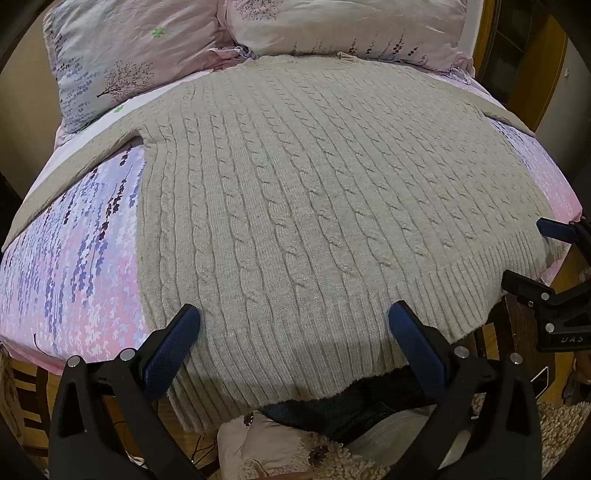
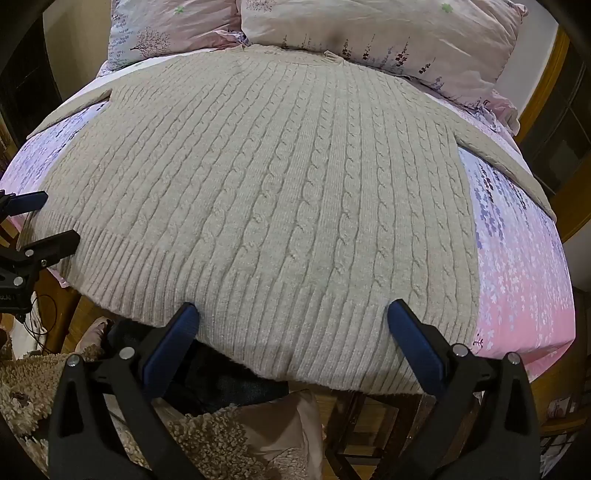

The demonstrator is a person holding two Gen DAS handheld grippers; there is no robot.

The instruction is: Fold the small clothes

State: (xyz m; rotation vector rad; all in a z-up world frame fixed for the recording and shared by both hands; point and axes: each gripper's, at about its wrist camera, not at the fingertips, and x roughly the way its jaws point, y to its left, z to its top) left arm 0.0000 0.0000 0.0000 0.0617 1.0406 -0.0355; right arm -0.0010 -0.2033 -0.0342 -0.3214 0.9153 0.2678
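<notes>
Left wrist view shows your left gripper (image 1: pixel 293 325) and right gripper (image 2: pixel 291 325) with fingers spread wide, holding nothing, above the hem of the sweater (image 1: pixel 314 192) lying flat on the bed (image 1: pixel 74 258). Pinch both hem corners evenly before lifting.

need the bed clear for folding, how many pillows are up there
2: one pillow at the far left of the bed, the other pillow at the far right, both beyond the sweater's collar.
</notes>
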